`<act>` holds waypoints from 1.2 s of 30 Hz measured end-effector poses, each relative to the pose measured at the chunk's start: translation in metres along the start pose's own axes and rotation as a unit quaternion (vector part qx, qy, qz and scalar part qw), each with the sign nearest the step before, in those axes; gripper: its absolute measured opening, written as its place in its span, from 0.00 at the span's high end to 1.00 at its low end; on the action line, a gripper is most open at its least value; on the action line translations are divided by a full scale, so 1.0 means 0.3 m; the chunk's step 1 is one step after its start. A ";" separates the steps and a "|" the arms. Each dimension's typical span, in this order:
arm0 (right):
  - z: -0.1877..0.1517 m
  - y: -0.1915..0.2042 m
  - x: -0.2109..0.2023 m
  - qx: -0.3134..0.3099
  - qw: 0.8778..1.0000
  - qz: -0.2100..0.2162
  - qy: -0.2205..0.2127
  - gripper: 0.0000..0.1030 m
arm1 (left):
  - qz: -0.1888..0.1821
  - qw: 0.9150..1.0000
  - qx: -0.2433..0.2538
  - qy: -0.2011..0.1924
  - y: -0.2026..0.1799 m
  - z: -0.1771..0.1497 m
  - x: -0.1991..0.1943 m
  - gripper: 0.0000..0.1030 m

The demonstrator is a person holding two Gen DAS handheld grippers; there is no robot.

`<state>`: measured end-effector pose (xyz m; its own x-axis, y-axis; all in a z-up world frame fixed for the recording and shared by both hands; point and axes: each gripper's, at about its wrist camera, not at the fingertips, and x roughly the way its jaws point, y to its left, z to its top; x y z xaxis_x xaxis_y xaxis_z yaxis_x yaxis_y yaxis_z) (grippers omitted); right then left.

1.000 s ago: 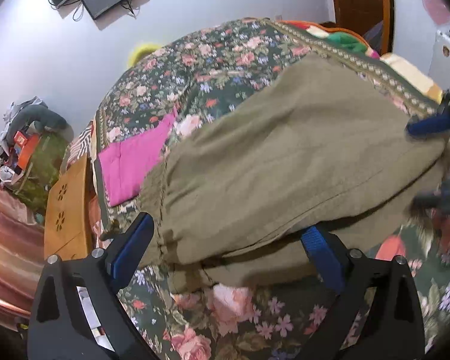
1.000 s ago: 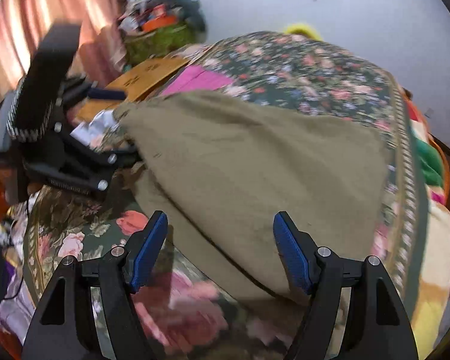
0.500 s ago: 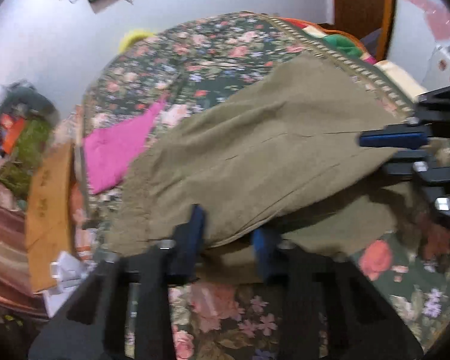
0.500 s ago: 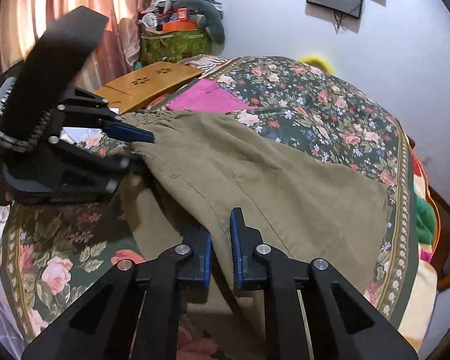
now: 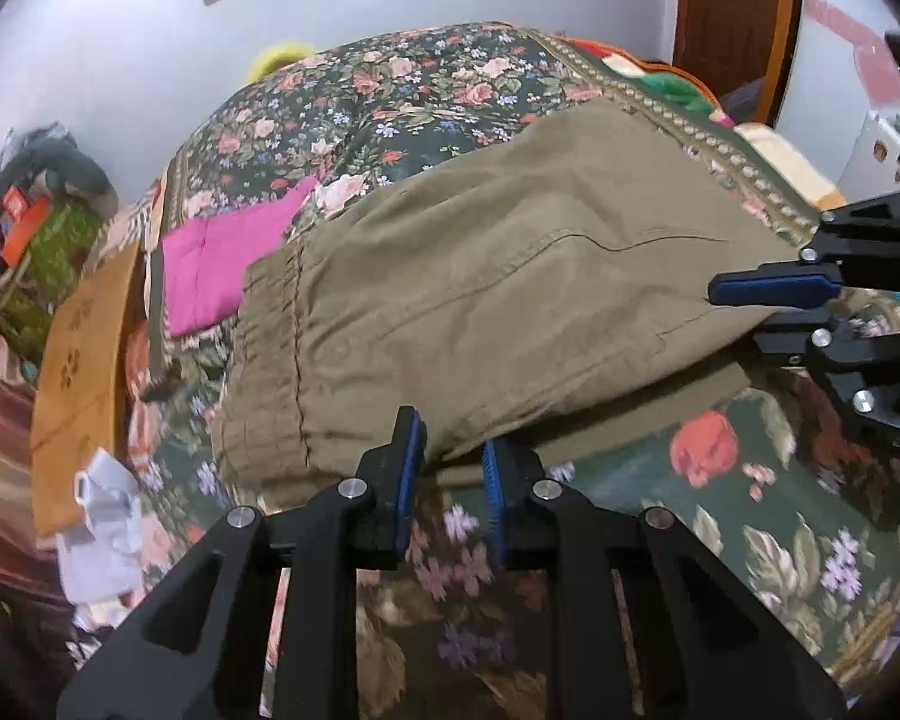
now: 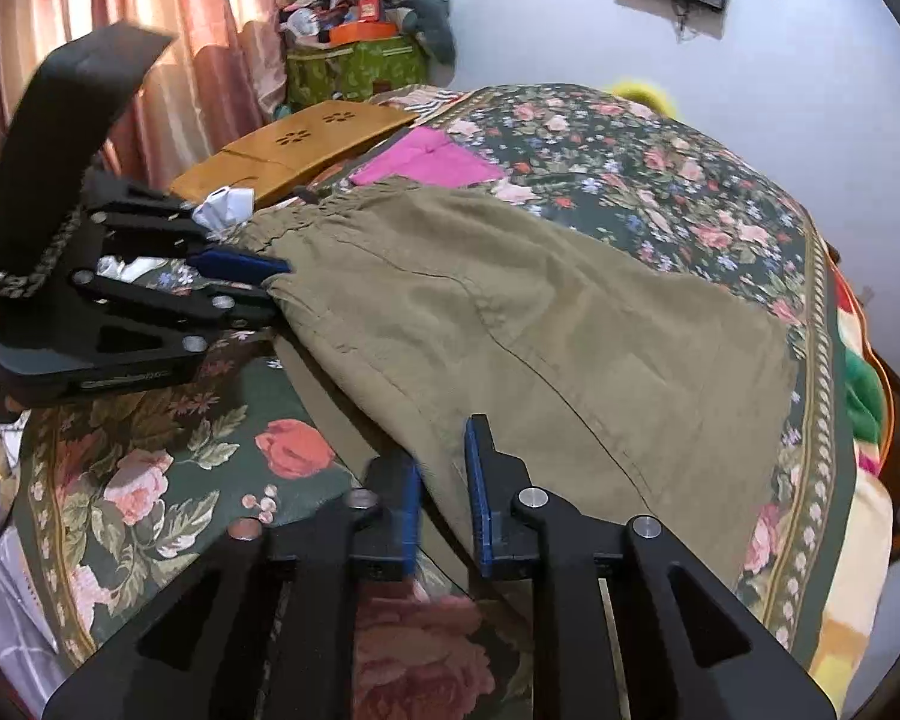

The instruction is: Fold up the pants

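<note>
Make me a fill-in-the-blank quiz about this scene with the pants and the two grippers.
The pants are ____ in color.
The pink cloth lies beside the pants' ____ end.
The left gripper and right gripper each pinch the pants' near ____.
The pants lie on a ____-patterned bedspread.

Missing words: olive; waistband; edge; floral

The olive-green pants [image 5: 498,300], with a gathered elastic waistband and stitched seams, lie folded over on the floral bedspread [image 5: 414,84], their near edge lifted off it, waistband end toward the pink cloth [image 5: 222,258] and the other end near the bed's border.
</note>
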<state>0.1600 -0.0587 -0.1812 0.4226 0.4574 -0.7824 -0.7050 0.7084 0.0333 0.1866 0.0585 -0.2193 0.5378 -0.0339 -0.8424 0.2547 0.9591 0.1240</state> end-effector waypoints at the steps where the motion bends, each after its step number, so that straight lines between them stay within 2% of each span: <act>1: -0.005 -0.005 -0.004 0.005 1.000 -0.001 0.002 0.77 | -0.008 1.000 -0.009 0.001 0.011 -0.009 -0.010 0.77; 2: -0.012 -0.010 -0.010 0.013 1.000 -0.002 0.003 0.74 | -0.014 1.000 -0.018 0.003 0.023 -0.017 -0.019 0.76; 3: -0.019 -0.017 -0.018 0.023 1.000 -0.003 0.004 0.66 | -0.019 0.999 -0.029 0.004 0.037 -0.025 -0.030 0.73; 4: -0.024 -0.023 -0.023 0.031 0.999 -0.006 0.007 0.53 | -0.020 0.999 -0.037 0.003 0.052 -0.031 -0.040 0.70; 5: -0.031 -0.028 -0.031 0.038 0.999 -0.009 0.010 0.47 | -0.014 0.999 -0.046 0.003 0.071 -0.036 -0.049 0.65; 6: -0.038 -0.032 -0.044 0.046 0.999 -0.011 0.007 0.41 | -0.005 0.998 -0.055 0.002 0.088 -0.039 -0.058 0.48; 7: -0.044 -0.036 -0.063 0.055 0.998 -0.011 -0.002 0.41 | 0.007 0.997 -0.071 -0.006 0.117 -0.044 -0.073 0.33; 9: -0.049 -0.044 -0.091 0.077 0.997 -0.009 -0.018 0.40 | 0.013 0.994 -0.104 -0.028 0.170 -0.048 -0.105 0.20; 12: -0.031 -0.071 -0.115 0.127 0.991 0.003 -0.043 0.39 | 0.020 0.990 -0.136 -0.037 0.240 -0.033 -0.121 0.18; 15: 0.008 -0.104 -0.107 0.166 0.984 0.021 -0.061 0.39 | 0.031 0.988 -0.146 -0.035 0.286 0.005 -0.115 0.18; 18: 0.047 -0.117 -0.069 0.185 0.980 0.033 -0.060 0.39 | 0.019 0.988 -0.147 -0.035 0.313 0.044 -0.090 0.14; 24: 0.083 -0.109 0.045 0.177 0.983 0.036 -0.019 0.39 | -0.007 0.990 -0.142 -0.001 0.320 0.092 0.037 0.12; 28: 0.054 -0.124 0.113 0.188 0.980 0.055 0.029 0.39 | 0.007 0.991 -0.132 0.033 0.309 0.081 0.134 0.12; 30: 0.025 -0.141 0.109 0.194 0.979 0.060 0.037 0.39 | 0.011 0.993 -0.112 0.040 0.299 0.051 0.166 0.10; 32: -0.007 -0.163 0.080 0.192 0.979 0.046 0.040 0.39 | 0.009 0.994 -0.105 0.035 0.299 0.026 0.171 0.07; 36: -0.094 -0.222 0.013 0.223 0.973 0.035 0.044 0.39 | -0.003 0.992 -0.124 0.029 0.329 -0.010 0.165 0.02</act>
<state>0.1925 -0.1191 -0.2040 0.3175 0.4795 -0.8181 -0.4055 0.8485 0.3400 0.2360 0.1524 -0.2504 0.4877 -0.0313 -0.8725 0.0489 0.9988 -0.0085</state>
